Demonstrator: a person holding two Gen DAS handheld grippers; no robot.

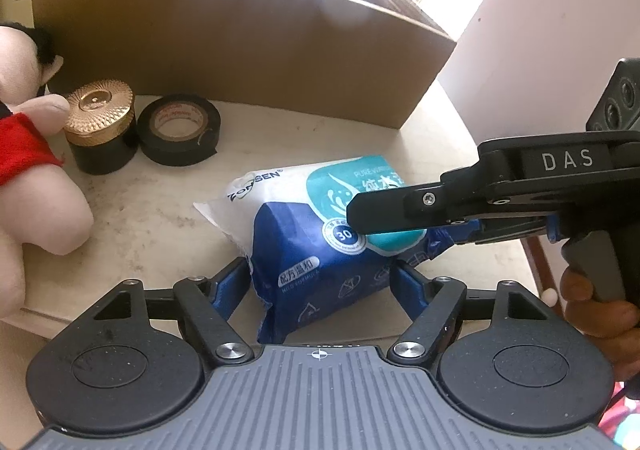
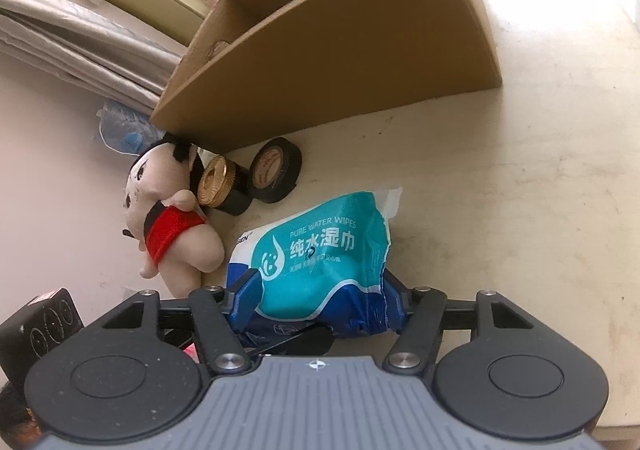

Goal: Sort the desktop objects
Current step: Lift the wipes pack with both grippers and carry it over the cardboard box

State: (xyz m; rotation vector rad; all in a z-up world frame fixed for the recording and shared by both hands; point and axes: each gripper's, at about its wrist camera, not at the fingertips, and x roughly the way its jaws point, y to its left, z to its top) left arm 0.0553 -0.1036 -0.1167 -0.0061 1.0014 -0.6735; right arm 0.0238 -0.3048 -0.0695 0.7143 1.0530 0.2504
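Note:
A blue and teal wet wipes pack lies on the beige desk. My left gripper straddles its near end, with both blue pads against its sides. From the right, my other gripper's upper finger lies across the top of the pack. In the right wrist view the wipes pack sits between the fingers of my right gripper, whose pads press its two ends. The pack is tilted, one end lifted off the desk.
A black jar with a gold lid and a black tape roll stand by the cardboard box at the back. A plush doll in red lies left of the pack. A hand holds the right gripper's handle.

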